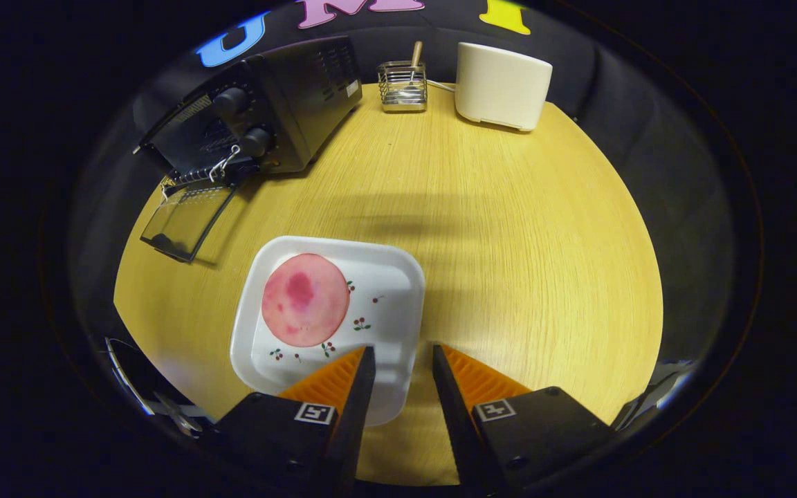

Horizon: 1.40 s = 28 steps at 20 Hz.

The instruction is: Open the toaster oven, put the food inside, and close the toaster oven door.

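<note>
The food — a round pink slice, flat, with no long axis to speak of — lay on the far-left part of a white plate, just ahead of the gripper at about eleven o'clock. The fingers stood apart with nothing between them, the left one hanging over the plate's near edge, the right one over bare table. The next reach looked to be forward and a little left. Farther off, at ten o'clock, the oven sat with its door already dropped flat toward the plate. At twelve stood a wire caddy holding a wooden handle, and beside it, at one o'clock, a white appliance.
</note>
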{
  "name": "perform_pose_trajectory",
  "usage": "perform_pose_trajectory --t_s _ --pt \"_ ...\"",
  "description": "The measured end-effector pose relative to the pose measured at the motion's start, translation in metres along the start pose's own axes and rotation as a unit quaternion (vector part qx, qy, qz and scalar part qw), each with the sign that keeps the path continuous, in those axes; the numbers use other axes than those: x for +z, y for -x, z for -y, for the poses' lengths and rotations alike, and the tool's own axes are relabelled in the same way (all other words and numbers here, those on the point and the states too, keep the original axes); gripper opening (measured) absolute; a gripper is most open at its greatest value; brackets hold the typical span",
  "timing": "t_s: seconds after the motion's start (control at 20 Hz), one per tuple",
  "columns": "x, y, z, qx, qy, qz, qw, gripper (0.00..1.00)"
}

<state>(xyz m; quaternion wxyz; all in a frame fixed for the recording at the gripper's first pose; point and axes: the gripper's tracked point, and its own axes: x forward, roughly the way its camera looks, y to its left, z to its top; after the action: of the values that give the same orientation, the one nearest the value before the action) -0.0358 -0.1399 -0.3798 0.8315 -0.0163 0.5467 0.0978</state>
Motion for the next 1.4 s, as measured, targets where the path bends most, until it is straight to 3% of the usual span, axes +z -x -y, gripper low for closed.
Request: perform_pose_trajectory --t_s 0.2,0.3,0.5,0.7,0.9,1.4 --pt "0.001 -0.003 0.002 -0.002 -0.025 -0.016 1.0 0.38" --pt "-0.002 -0.003 0.001 0.007 -0.073 -0.032 0.997 0.2" --pt "-0.007 -0.001 -0.004 0.038 -0.112 -0.038 0.992 0.06" --pt "-0.014 0.001 -0.011 0.078 -0.187 -0.046 0.978 0.06" --pt "-0.014 0.016 -0.02 0.121 -0.275 -0.026 0.953 0.06" --pt "-0.015 0.059 0.0 0.128 -0.413 0.038 0.901 0.06"
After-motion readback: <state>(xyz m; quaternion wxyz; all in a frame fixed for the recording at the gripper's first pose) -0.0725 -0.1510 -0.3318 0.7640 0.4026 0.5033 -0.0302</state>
